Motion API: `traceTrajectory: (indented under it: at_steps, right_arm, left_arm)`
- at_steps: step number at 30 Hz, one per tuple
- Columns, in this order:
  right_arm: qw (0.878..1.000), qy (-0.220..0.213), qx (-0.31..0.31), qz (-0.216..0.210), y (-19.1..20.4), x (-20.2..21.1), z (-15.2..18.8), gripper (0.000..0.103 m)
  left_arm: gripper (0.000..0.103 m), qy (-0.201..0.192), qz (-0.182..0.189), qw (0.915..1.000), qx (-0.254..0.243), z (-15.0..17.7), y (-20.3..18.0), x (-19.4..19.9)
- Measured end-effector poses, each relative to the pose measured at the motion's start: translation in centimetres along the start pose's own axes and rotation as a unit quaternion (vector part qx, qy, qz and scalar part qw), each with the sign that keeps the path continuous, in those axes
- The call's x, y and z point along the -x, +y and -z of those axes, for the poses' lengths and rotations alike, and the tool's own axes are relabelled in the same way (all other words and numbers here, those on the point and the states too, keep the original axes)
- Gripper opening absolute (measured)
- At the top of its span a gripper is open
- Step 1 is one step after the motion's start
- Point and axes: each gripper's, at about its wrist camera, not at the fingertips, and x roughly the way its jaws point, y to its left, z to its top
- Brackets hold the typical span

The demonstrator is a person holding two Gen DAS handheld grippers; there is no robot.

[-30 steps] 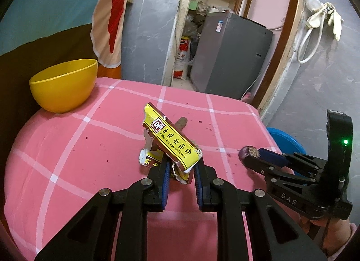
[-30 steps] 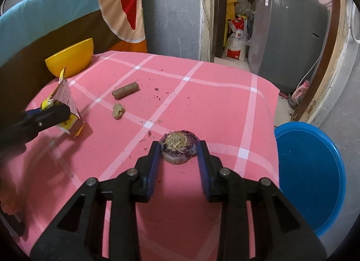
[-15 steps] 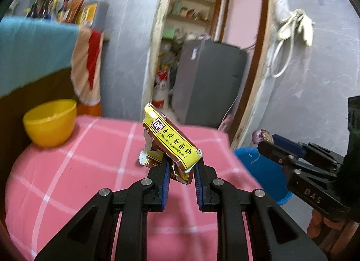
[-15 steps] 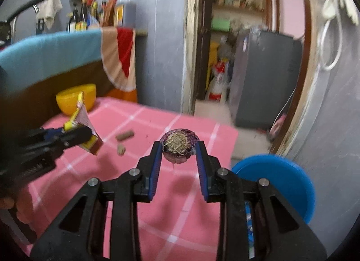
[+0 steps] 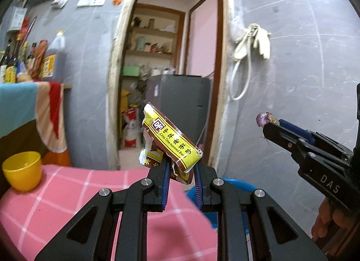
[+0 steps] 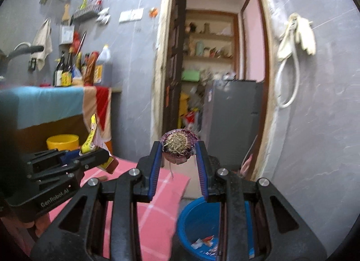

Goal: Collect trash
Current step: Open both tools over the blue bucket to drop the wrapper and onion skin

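Observation:
My left gripper (image 5: 181,166) is shut on a crumpled yellow and brown wrapper (image 5: 171,141), held in the air past the far edge of the pink table (image 5: 67,193). My right gripper (image 6: 180,148) is shut on a purple onion end (image 6: 178,146) with dry roots. It hangs above the near rim of the blue bucket (image 6: 193,220), which has a few scraps at its bottom. In the left wrist view the right gripper (image 5: 267,123) and onion end (image 5: 264,118) are at the right. In the right wrist view the left gripper (image 6: 99,155) and wrapper (image 6: 93,136) are at the left.
A yellow bowl (image 5: 22,171) stands on the pink checked table at the left. A brown scrap (image 6: 104,178) lies on the table. Ahead is a doorway with shelves and a grey appliance (image 5: 180,103). Bottles (image 6: 67,69) stand on a covered counter. A grey wall closes the right.
Both grippers have risen off the table and tilted up toward level, each keeping its load. The table has dropped low in both views, and the blue bucket now lies under the right gripper.

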Motion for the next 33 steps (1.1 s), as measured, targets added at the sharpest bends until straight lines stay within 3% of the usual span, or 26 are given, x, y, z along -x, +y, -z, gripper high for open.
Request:
traceTrajectory:
  at_steps: [8,15,24,33]
  right_arm:
    - [0.999,-0.025,-0.013,0.044,-3.9,1.9,0.5,0.030]
    - [0.997,0.002,-0.035,0.063,-7.3,1.1,2.6,0.030]
    - [0.993,0.067,-0.077,0.065,-10.3,-2.0,6.8,0.030]
    - [0.980,0.140,-0.130,0.055,-12.9,-5.1,11.0,0.030]
  left_arm:
    - [0.016,-0.010,0.039,0.9989,-0.023,-0.4,-4.0,-2.5]
    - [0.016,0.021,0.059,0.9977,-0.026,0.7,-6.0,-5.7]
    - [0.016,0.098,0.070,0.9925,-0.020,2.9,-7.0,-10.7]
    - [0.016,0.217,0.082,0.9726,-0.002,6.2,-7.1,-15.6]
